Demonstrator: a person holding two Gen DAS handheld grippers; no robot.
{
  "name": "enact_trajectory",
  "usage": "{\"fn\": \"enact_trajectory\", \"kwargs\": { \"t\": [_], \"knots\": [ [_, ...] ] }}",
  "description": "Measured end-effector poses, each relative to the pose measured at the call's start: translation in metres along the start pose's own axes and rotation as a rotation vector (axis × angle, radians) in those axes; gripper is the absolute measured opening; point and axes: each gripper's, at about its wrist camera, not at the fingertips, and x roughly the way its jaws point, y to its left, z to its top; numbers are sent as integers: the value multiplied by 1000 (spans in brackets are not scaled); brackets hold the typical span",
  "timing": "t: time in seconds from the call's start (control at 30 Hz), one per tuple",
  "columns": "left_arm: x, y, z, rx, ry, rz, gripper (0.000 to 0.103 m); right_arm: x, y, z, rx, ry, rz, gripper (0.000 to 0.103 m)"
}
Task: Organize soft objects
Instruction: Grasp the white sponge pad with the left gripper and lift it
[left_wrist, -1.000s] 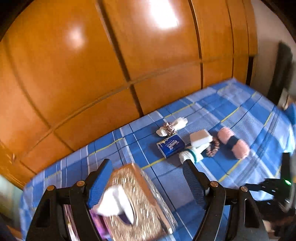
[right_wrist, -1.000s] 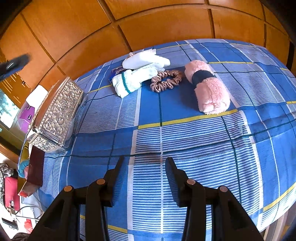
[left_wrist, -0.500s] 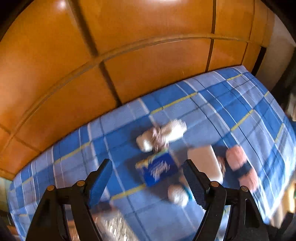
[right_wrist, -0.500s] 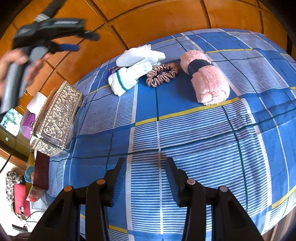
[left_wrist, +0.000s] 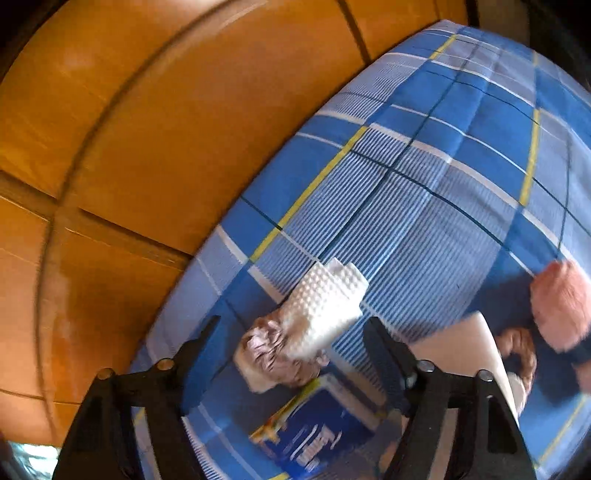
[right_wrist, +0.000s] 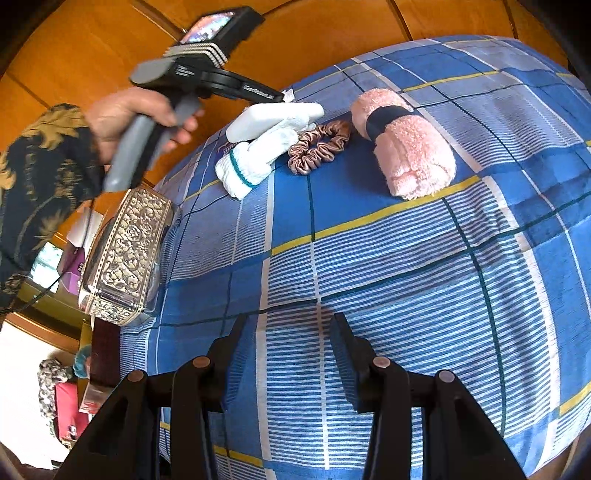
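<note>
Nearest, the right gripper (right_wrist: 286, 334) hovers over the blue plaid bed (right_wrist: 406, 277), fingers parted and empty. Beyond it lie a pink rolled towel (right_wrist: 410, 147), a satin scrunchie (right_wrist: 319, 146) and a white sock (right_wrist: 258, 158), side by side, with an ornate tissue box (right_wrist: 125, 254) at the bed's edge. Farther off, the left gripper (left_wrist: 291, 332) has just been narrowing its fingers, still apart, over a white textured cloth (left_wrist: 325, 306) beside a blue packet (left_wrist: 314, 432).
</note>
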Motion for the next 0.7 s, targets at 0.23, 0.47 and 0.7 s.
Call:
{"fn": "enact_trajectory", "kwargs": {
  "t": [0.23, 0.47, 0.7],
  "knots": [
    [2, 29, -4, -150, 2, -120, 19, 1, -3, 1, 2, -20, 19, 44],
    [-26, 62, -20, -304, -33, -224, 17, 1, 0, 1, -14, -23, -2, 44],
    [-75, 77, -42, -357, -102, -259, 18, 0, 4, 5, 7, 5, -1, 44]
  ]
}}
